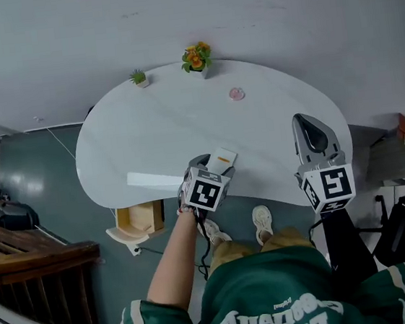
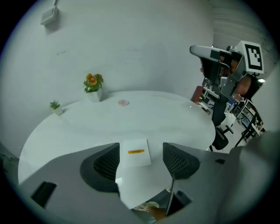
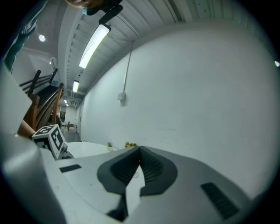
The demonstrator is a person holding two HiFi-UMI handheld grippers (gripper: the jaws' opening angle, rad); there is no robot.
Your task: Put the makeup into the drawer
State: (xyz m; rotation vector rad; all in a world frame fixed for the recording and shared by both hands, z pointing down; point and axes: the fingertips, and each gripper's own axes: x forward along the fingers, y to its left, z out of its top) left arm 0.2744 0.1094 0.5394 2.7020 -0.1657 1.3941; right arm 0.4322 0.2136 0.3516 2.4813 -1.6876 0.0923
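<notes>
A flat white makeup box (image 2: 135,153) with an orange label sits between the pads of my left gripper (image 2: 141,157), which is shut on it. In the head view that gripper (image 1: 213,162) hovers over the near edge of the white table (image 1: 270,113), the box (image 1: 224,158) poking out ahead. A wooden drawer (image 1: 142,219) stands open under the table's near-left edge, down-left of the gripper. My right gripper (image 1: 312,127) is raised at the table's right end, shut and holding nothing; in its own view the jaws (image 3: 139,164) meet and face the wall. A small pink item (image 1: 236,93) lies far on the table.
A pot of orange flowers (image 1: 196,56) and a small green plant (image 1: 138,77) stand at the table's far edge by the wall. A white strip (image 1: 153,179) lies along the near edge above the drawer. A black chair (image 1: 396,233) stands right, wooden furniture (image 1: 32,264) left.
</notes>
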